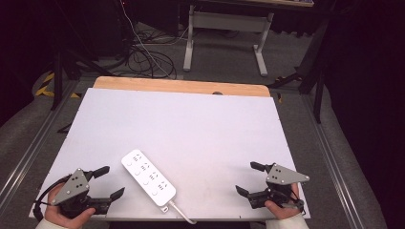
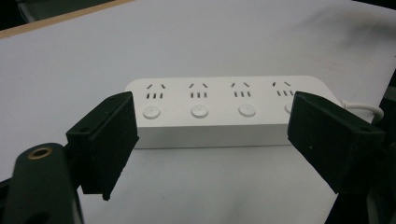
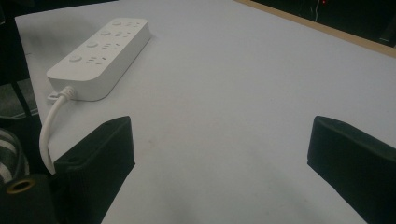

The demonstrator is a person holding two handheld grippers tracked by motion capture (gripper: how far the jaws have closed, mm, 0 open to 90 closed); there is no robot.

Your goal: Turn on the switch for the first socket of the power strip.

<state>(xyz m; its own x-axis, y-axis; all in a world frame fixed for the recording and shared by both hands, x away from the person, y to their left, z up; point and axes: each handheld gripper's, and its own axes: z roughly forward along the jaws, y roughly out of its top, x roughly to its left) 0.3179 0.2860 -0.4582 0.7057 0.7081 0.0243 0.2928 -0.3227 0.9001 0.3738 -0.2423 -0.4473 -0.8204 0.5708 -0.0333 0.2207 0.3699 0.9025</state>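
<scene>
The white power strip point(image 1: 148, 177) lies diagonally at the lower centre of the high view on the white table point(image 1: 200, 129), its cord point(image 1: 180, 213) trailing toward the bottom edge. The left gripper point(image 1: 110, 182), at lower left, has its jaws spread and empty, just beside the strip; the right gripper point(image 1: 247, 178), at lower right, is likewise spread and well apart from it. For a secure pickup, the left gripper should probably close across the narrow width rather than the length, clear of the buttons point(image 2: 199, 111).

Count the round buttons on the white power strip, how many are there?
4. They sit in one row along the power strip, one under each socket: buttons at, and the last, partly hidden behind a left gripper finger.
</scene>
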